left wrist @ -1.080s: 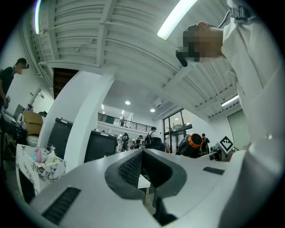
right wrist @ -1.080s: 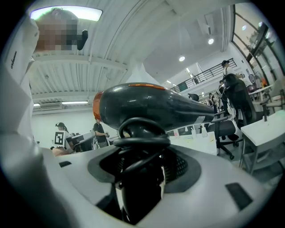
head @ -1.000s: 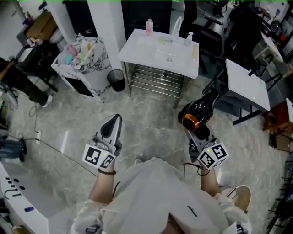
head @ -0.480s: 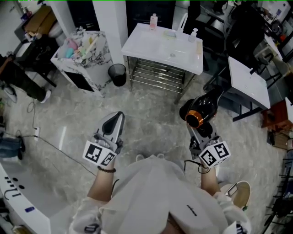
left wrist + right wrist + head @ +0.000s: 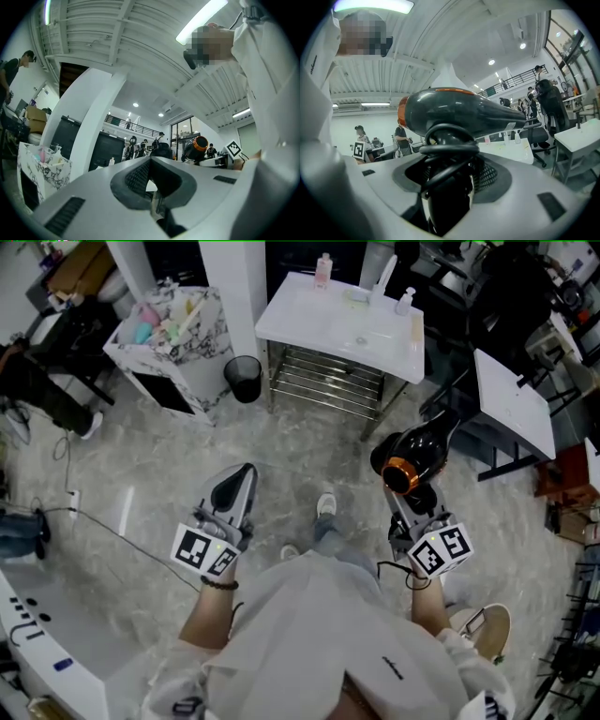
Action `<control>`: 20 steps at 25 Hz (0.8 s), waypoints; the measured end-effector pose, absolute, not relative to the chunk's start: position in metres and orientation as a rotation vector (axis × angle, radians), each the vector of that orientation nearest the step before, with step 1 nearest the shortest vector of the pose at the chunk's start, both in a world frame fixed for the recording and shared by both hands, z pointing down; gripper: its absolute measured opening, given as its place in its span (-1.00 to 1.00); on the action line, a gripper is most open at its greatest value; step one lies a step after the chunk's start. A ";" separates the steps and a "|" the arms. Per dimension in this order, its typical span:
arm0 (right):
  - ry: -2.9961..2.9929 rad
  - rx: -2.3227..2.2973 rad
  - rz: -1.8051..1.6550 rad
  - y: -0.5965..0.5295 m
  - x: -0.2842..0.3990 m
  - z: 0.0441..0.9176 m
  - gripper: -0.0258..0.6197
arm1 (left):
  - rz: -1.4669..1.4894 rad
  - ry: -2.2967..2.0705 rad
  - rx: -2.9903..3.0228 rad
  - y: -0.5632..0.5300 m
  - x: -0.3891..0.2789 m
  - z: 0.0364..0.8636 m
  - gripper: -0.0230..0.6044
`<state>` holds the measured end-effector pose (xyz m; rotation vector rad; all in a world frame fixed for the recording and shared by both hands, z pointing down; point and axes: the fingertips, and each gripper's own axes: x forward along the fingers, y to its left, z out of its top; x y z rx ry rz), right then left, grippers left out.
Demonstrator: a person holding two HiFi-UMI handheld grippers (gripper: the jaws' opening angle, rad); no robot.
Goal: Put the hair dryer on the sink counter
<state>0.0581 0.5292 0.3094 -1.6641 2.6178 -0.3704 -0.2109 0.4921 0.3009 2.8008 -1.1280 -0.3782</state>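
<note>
The floor (image 5: pixel 159 465) is grey, marbled stone, with a thin cable (image 5: pixel 103 535) trailing over it at the left. At the top of the head view stands the sink counter (image 5: pixel 309 320), a white slab with a shallow basin, a pink bottle (image 5: pixel 323 268) and a white pump bottle (image 5: pixel 406 301) along its far edge, and a wire rack (image 5: pixel 323 390) under it. To its left rises a white pillar (image 5: pixel 234 287), with a black bin (image 5: pixel 244 379) at its foot and a marble-patterned cabinet (image 5: pixel 187 381) beyond, its top crowded with small items. To the right stands a second white table (image 5: pixel 511 413) on dark legs.

The right gripper (image 5: pixel 412 507) is clamped on the handle of the hair dryer (image 5: pixel 412 457), whose cord is wound round that handle (the right gripper view shows the loops between the jaws). The black dryer, with its orange ring towards the person, hangs in the air over the floor, off the counter's right front corner and well apart from its top. The left gripper (image 5: pixel 232 498) has its 2 jaws together with nothing between them.

A stretch of floor runs from the person's shoe (image 5: pixel 325 505) to the counter's front edge, between the bin and the second table's legs.
</note>
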 end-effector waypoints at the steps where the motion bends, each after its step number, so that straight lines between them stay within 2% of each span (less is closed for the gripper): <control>1: 2.620 -1.659 -0.368 0.528 0.056 0.309 -0.10 | -0.377 -1.126 2.805 0.491 -0.211 0.300 -0.85; 10: 2.641 -1.616 -0.356 0.495 0.055 0.312 -0.10 | -0.372 -1.149 2.814 0.463 -0.205 0.298 -0.85; 20: 2.698 -1.559 -0.381 0.420 0.060 0.329 -0.10 | -0.321 -1.165 2.823 0.386 -0.181 0.306 -0.85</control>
